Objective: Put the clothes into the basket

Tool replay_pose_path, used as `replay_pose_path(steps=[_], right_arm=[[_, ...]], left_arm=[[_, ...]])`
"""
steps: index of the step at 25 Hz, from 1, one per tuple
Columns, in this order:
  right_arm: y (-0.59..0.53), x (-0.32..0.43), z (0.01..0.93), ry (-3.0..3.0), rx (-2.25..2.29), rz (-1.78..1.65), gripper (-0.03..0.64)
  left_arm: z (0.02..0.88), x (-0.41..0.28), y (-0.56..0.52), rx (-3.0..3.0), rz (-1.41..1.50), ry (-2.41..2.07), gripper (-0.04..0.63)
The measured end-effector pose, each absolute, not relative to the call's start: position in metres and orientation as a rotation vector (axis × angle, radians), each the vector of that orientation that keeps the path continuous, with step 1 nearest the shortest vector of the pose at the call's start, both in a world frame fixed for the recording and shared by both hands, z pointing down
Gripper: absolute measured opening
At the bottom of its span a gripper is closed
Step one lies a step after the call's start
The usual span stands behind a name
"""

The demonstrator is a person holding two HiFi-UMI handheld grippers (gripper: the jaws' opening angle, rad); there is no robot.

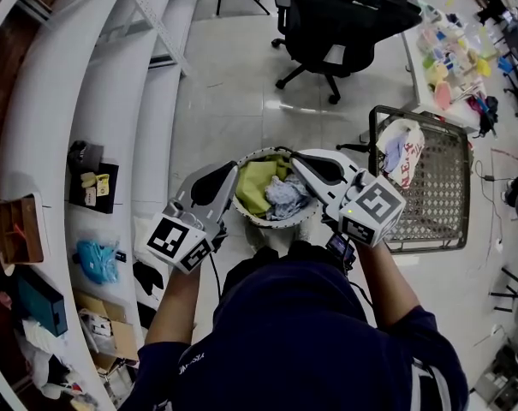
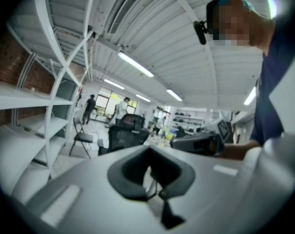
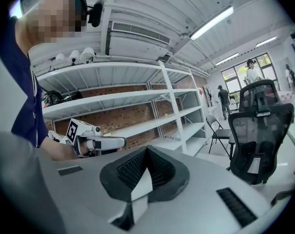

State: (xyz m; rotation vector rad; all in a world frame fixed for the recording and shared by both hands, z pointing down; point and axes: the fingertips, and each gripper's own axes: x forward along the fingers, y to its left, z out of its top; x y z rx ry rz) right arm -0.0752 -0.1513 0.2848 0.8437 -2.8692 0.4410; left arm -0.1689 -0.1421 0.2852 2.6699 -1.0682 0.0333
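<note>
In the head view a round white basket (image 1: pixel 306 217) stands on the floor right in front of the person, between the two grippers. It holds a green cloth (image 1: pixel 257 183) and a crumpled pale blue cloth (image 1: pixel 286 197). My left gripper (image 1: pixel 233 171) hovers by the basket's left rim and my right gripper (image 1: pixel 295 157) by its upper right rim. Both point forward, above the basket. In the left gripper view the left gripper (image 2: pixel 150 169) is shut, with nothing between its pads. In the right gripper view the right gripper (image 3: pixel 147 156) has its ribbed pads together and no cloth in them.
A metal mesh crate (image 1: pixel 437 187) lies to the right with a white printed cloth (image 1: pixel 401 149) on it. A black office chair (image 1: pixel 344 20) stands ahead. White shelves (image 1: pixel 113 101) with boxes run along the left. A table of colourful items (image 1: pixel 451 58) is at the far right.
</note>
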Motion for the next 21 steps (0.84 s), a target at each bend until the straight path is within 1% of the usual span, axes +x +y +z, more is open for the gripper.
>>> replay_pose_path(steps=[21], right_arm=[[-0.153, -0.081, 0.291, -2.856, 0.846, 0.45, 0.006]], left_arm=[[0.29, -0.179, -0.143, 2.643, -0.005, -1.07, 0.003]])
